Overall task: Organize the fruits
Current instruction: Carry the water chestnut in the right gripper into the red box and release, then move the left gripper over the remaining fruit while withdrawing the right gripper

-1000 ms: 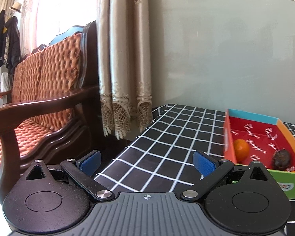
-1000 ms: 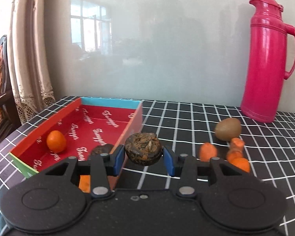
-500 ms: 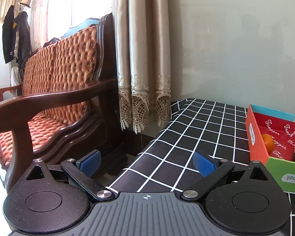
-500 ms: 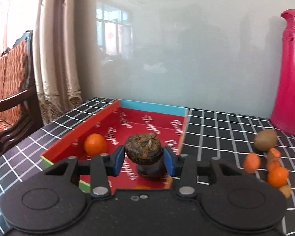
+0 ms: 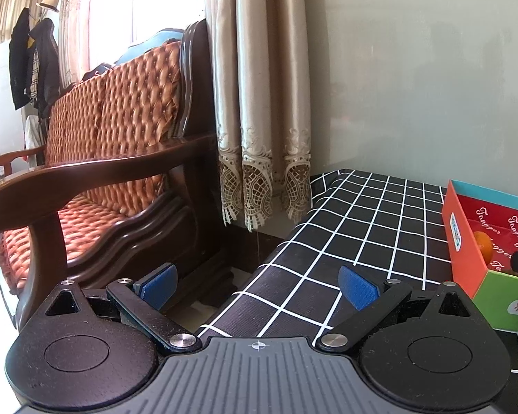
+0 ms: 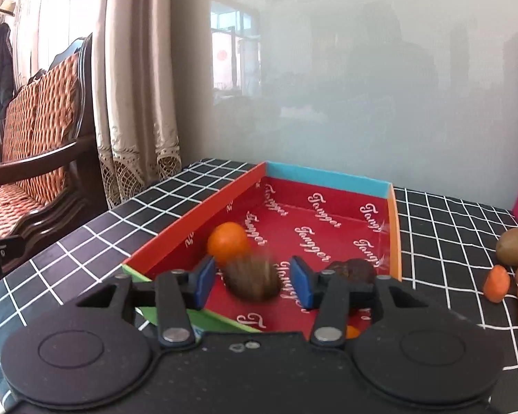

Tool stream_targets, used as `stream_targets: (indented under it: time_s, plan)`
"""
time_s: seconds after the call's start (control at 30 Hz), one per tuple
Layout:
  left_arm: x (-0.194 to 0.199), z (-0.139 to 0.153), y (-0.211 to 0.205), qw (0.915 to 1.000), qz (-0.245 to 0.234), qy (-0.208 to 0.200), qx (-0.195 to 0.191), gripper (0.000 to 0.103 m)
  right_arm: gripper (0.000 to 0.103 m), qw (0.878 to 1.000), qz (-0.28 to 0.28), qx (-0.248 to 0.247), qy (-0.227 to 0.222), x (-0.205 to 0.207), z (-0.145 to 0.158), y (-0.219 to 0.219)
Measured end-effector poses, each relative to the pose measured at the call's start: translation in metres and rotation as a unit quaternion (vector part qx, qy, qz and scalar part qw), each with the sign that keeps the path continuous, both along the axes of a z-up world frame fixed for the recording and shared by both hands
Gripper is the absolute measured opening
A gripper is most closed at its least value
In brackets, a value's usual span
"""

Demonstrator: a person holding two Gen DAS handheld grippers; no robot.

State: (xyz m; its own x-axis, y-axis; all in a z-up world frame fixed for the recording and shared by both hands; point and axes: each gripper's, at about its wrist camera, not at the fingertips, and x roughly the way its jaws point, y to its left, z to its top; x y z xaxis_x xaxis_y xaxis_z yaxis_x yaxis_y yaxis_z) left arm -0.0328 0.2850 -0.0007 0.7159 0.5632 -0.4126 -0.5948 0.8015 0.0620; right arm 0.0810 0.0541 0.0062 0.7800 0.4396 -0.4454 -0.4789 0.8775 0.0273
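The right gripper [image 6: 252,281] stands open above the red box [image 6: 197,214], free of the blurred brown fruit [image 6: 252,281] just beside the orange [image 6: 228,242] (probably light, hard-shelled, best pinched across its middle), the left gripper [image 5: 257,284] idling open.

The red floor of the box [image 6: 328,220] bears one white script word printed many times over, reading roughly "Tangger"; in the right wrist view the repeats run from about 10 o'clock to 4 o'clock across the lining. In the left wrist view the box's [image 5: 466,241] green outer wall shows "book" upside down at 4 o'clock. A small blue-edged label on its orange wall is too small to read.
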Motion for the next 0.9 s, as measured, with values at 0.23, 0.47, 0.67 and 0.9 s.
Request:
stream_targets:
  time_s: [0.23,0.47,0.67,0.9]
  plan:
    - [0.004,0.002,-0.009,0.9999,-0.01,-0.004,0.001,0.099,0.049,1.0,-0.025,0.0,-0.013,0.002,0.006,-0.021]
    - [0.01,0.007,-0.026,0.9997,-0.023,-0.009,0.004,0.099,0.058,0.997,-0.071,0.008,-0.04,0.005,0.017,-0.059]
    - [0.017,0.013,-0.047,0.9988,-0.045,-0.016,0.007,0.099,0.076,0.988,-0.145,0.03,-0.044,0.013,0.025,-0.117]
    - [0.03,0.017,-0.082,0.9968,-0.078,-0.014,0.014,0.099,0.091,0.974,-0.218,0.052,-0.019,0.017,0.027,-0.193]
